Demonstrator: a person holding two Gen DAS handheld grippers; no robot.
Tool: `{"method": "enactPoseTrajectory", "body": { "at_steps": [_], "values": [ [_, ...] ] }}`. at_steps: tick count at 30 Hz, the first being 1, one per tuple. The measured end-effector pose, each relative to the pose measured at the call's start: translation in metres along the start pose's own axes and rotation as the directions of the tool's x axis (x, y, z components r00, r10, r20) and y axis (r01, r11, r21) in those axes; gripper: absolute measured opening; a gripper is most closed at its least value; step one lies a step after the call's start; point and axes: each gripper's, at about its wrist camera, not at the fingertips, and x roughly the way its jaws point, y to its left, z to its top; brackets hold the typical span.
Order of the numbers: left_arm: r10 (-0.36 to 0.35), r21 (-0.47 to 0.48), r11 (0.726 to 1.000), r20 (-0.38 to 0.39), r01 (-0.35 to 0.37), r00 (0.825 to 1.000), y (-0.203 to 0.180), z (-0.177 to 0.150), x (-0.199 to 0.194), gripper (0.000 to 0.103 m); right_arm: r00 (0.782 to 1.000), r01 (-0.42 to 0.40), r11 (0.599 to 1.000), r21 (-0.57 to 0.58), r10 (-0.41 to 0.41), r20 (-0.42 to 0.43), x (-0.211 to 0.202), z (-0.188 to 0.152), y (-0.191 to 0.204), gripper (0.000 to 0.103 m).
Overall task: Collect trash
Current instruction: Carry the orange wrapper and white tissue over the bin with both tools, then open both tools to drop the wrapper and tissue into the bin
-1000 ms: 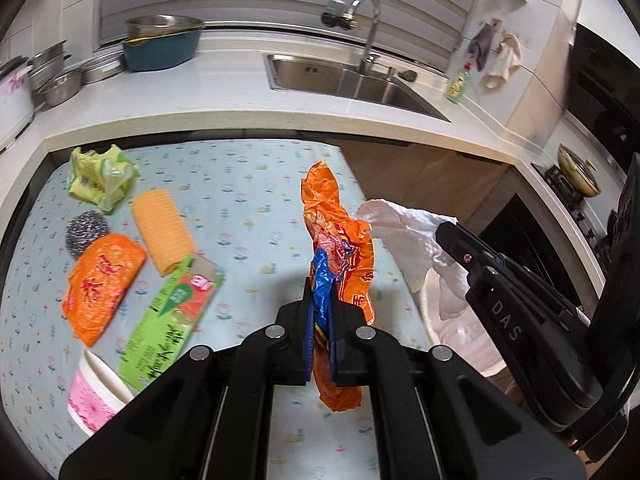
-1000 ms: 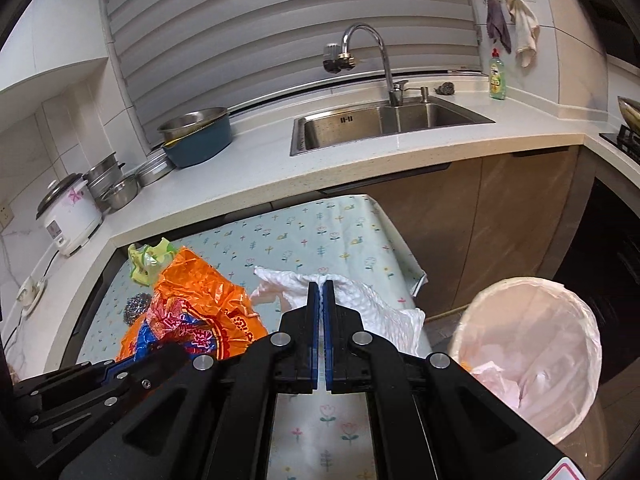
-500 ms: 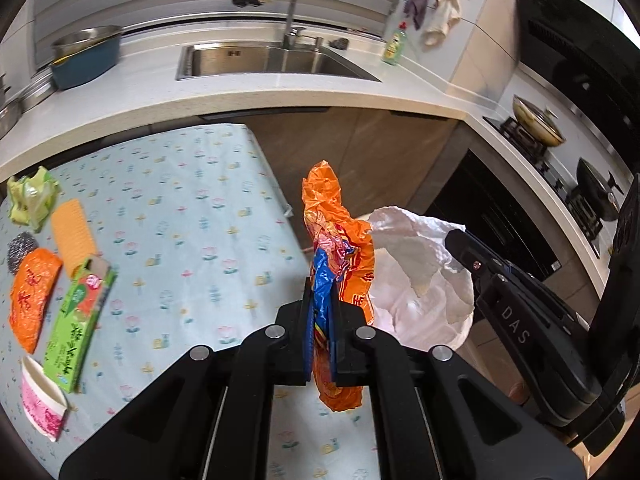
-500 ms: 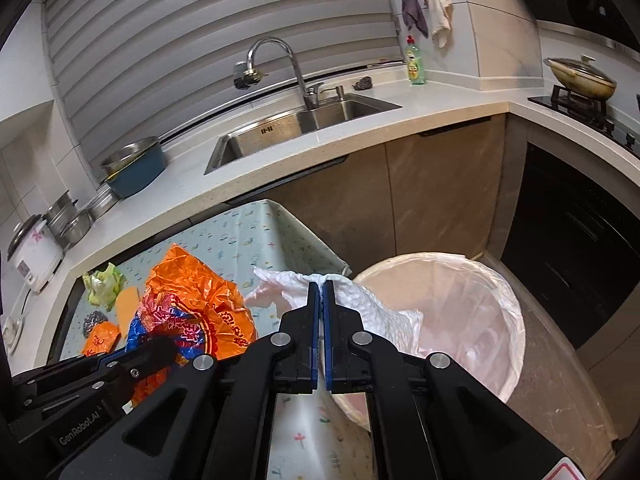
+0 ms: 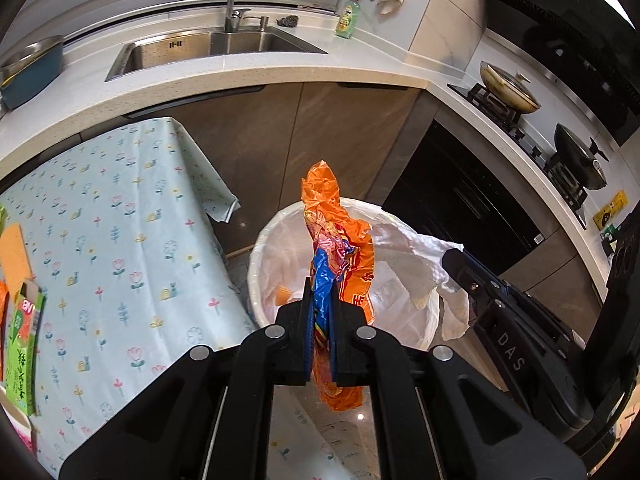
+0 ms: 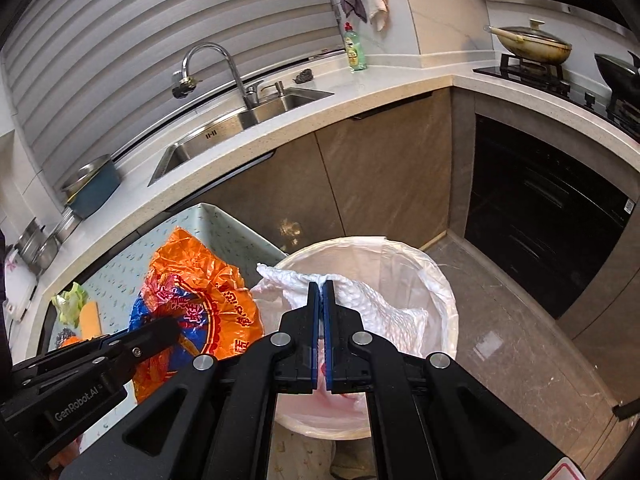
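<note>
The left gripper [image 5: 322, 292] was closed on the wrapper [image 5: 340, 240], an orange and blue foil bag. The wrapper was clamped between the two fingers, with its crumpled upper end standing out past the tips toward 12 o'clock and its lower end hanging below the pads toward 6 o'clock. It was held over the bin [image 5: 260, 248], at the near left part of the rim.

The right gripper [image 6: 321, 286] was closed on the tissue [image 6: 372, 296], a white crumpled sheet. The tissue was pinched at the tips, with its bulk spread to 3 o'clock and a smaller fold to 9 o'clock. It was held above the open mouth of the bin [image 6: 440, 280], which was lined with a white bag.

In the left view, the table [image 5: 120, 240] with its flowered cloth was seen at 9 o'clock, carrying a green box [image 5: 22, 344] at the frame edge. The tissue [image 5: 416, 252] and the right gripper [image 5: 454, 258] were seen at 3 o'clock.

In the right view, the full printed face of the wrapper [image 6: 200, 292] was seen at 9 o'clock, held by the left gripper [image 6: 168, 326]. A green wrapper [image 6: 71, 300] and a scourer [image 6: 64, 336] on the far table end were shown there only.
</note>
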Motion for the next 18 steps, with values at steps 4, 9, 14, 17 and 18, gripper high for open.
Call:
{"method": "enactPoseTrajectory", "body": {
  "at_steps": [4,9,14,17,18],
  "values": [
    [-0.005,-0.004,1.000,-0.007,0.005,1.000,-0.003,0.003,0.010,0.008,1.000,0.009,1.000,0.010,-0.009,-0.003,0.003,0.000,-0.008,0.002],
    [-0.006,-0.017,1.000,-0.012,0.006,1.000,-0.001,0.006,0.015,0.025,1.000,0.017,1.000,0.019,-0.017,-0.008,0.010,0.003,-0.012,0.002],
    [0.000,-0.030,1.000,-0.001,0.000,1.000,0.003,0.007,0.017,0.041,1.000,0.020,0.999,0.027,-0.020,-0.009,0.014,0.005,-0.014,0.002],
    [0.007,-0.035,0.999,-0.004,-0.007,1.000,0.006,0.007,0.018,0.042,1.000,0.018,1.000,0.019,-0.018,-0.014,0.016,0.004,-0.014,0.002],
    [0.009,-0.040,0.999,-0.003,-0.009,1.000,0.007,0.007,0.017,0.043,1.000,0.016,1.000,0.015,-0.016,-0.017,0.017,0.004,-0.013,0.003]
  ]
}}
